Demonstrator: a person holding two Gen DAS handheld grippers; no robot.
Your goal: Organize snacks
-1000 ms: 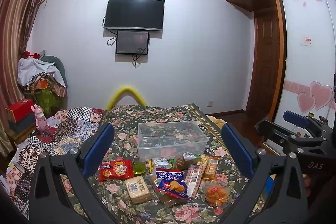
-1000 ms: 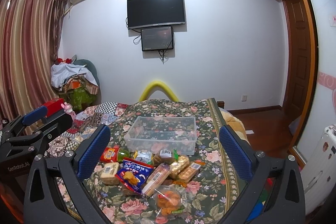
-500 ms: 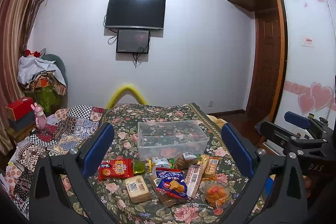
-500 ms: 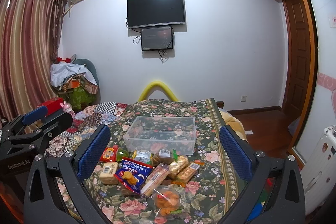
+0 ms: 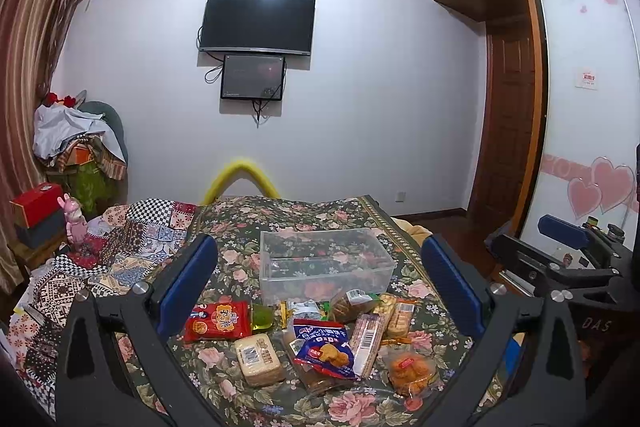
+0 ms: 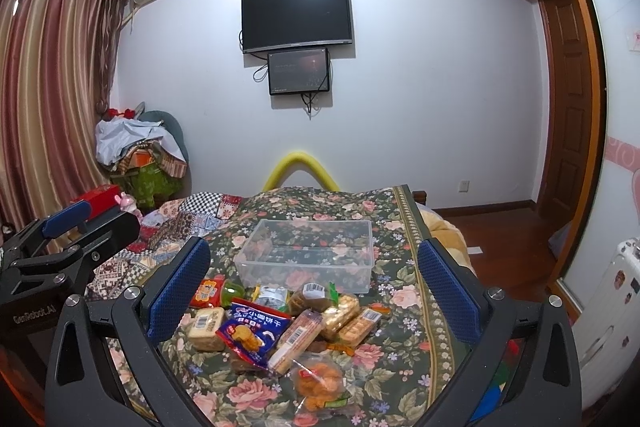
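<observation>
Nearest, left tongs [image 5: 320, 283] spread wide, blue pads apart, nothing between them, held above the near edge of the snack pile. Right tongs [image 6: 314, 279] likewise spread and empty, hovering over the same pile from slightly further right.

On the floral bedspread [image 5: 360, 215], closest in, a clear bag of orange pastries [image 5: 410, 367], a pale wrapped cake block [image 5: 258, 353] and a blue biscuit packet [image 5: 326, 345] lying on other wrappers. Just beyond, a long striped wafer bar [image 5: 368, 339] tilted beside the blue packet, a red snack bag [image 5: 218, 321] to the left, a small green jelly cup [image 5: 262, 317] touching its right edge.

Behind the pile, a clear plastic bin [image 5: 324, 263], upright, nothing inside, just beyond the furthest wrappers.

Further back, a patchwork quilt [image 5: 136, 239] on the left, a yellow foam arch [image 5: 240, 179] at the bed's far end, then a wall-mounted television [image 5: 256, 23].
</observation>
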